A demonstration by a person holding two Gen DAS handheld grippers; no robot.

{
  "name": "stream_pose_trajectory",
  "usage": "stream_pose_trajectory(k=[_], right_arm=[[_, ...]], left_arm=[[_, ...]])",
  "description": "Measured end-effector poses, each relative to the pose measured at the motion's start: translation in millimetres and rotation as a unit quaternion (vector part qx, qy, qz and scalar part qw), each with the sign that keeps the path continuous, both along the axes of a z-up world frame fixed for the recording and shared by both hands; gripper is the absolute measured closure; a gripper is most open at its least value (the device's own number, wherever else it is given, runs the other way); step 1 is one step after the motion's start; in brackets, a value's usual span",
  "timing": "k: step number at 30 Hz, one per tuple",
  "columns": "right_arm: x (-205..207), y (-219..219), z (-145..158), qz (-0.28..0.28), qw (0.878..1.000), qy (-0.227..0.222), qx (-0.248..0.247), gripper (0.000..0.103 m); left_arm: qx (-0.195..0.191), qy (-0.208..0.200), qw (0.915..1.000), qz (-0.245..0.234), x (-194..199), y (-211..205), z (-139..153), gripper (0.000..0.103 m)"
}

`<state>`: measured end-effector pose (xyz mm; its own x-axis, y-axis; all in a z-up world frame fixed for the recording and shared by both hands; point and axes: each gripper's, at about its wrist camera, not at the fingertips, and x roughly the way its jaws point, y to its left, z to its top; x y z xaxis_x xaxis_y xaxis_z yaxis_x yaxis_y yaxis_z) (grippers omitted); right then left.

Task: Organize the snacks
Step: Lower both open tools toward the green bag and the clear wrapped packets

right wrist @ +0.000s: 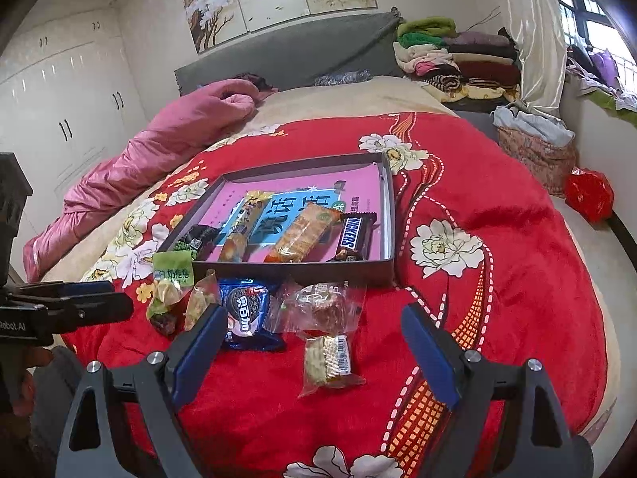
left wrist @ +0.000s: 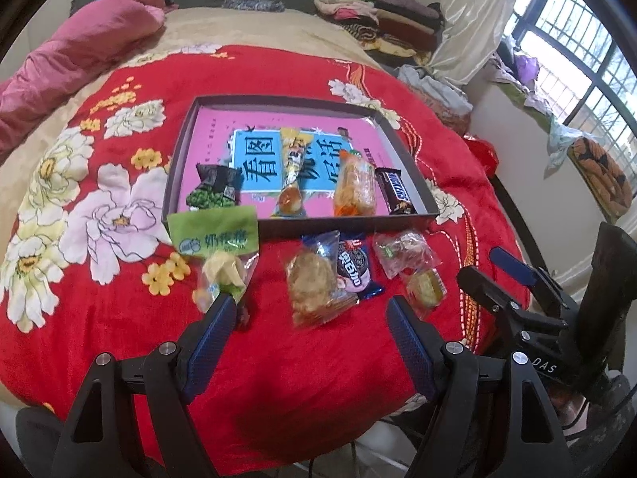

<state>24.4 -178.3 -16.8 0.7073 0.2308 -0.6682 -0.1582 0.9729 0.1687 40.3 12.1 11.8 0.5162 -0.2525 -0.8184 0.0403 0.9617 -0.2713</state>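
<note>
A shallow dark box lies on the red floral blanket. In it lie a green-black packet, a long yellow snack, an orange pastry pack and a Snickers bar. In front of the box lie a green-label candy bag, a clear cake pack, a blue Oreo pack, a clear sweets bag and a small wrapped cake. My left gripper is open and empty, near the cake pack. My right gripper is open and empty, around the small cake.
A pink quilt lies at the bed's far left. Folded clothes are stacked by the headboard. The bed's right edge drops off toward a window wall. The right gripper shows in the left wrist view.
</note>
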Motion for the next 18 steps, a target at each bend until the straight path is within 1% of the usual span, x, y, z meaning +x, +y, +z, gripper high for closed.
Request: stream_pose_trajectory(k=[2, 7, 12, 18], right_arm=[[0, -1, -1, 0.003, 1.000, 0.002, 0.002, 0.014], [2, -2, -4, 0.004, 1.000, 0.008, 0.006, 0.014], [2, 3, -5, 0.019, 1.000, 0.005, 0.010, 0.014], [4, 18, -9, 0.043, 0.999, 0.004, 0.002, 0.014]], left_arm=[[-0.010, 0.001, 1.0000, 0.000, 0, 2, -1, 0.024], [0.002, -0.003, 1.0000, 0.006, -2, 7, 0, 0.024], [0.001, 0.008, 0.9997, 0.022, 1, 21, -9, 0.024], [-0.002, 0.018, 0.9990, 0.041, 4, 37, -22, 0.024]])
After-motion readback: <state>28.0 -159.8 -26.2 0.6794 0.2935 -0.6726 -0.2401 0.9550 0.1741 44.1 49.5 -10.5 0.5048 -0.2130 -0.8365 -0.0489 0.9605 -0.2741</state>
